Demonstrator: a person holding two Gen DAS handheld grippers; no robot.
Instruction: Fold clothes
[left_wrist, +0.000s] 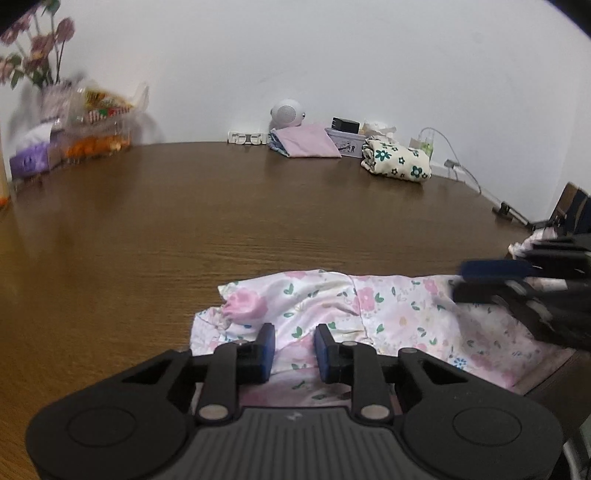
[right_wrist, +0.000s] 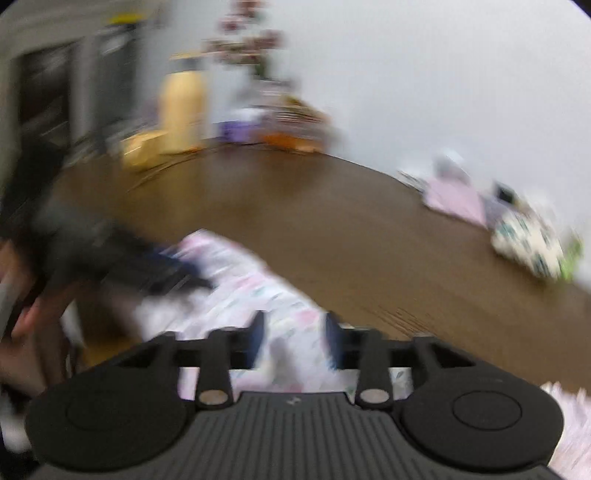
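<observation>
One floral garment (left_wrist: 369, 314) lies at the near edge of the wooden table (left_wrist: 184, 229). Two grippers, left (left_wrist: 294, 341) and right (right_wrist: 293, 332), hover above it, jaws slightly spread, pinching nothing. Two folded cloths, pink (left_wrist: 306, 142) and flowered (left_wrist: 397, 160), sit near the wall.

A brown wooden table (left_wrist: 155, 229) runs back to a plain white wall (left_wrist: 332, 55). At its far left corner stand pink flowers (left_wrist: 40, 48), a clear box of snacks (left_wrist: 103, 114) and a purple tissue pack (left_wrist: 29, 155). Along the back sit a small white round speaker (left_wrist: 288, 112), a white power strip (left_wrist: 246, 138) and a patterned tin (left_wrist: 345, 142) with a black charger (left_wrist: 345, 124) on top. A tall yellow bottle (right_wrist: 183, 110) shows blurred.
</observation>
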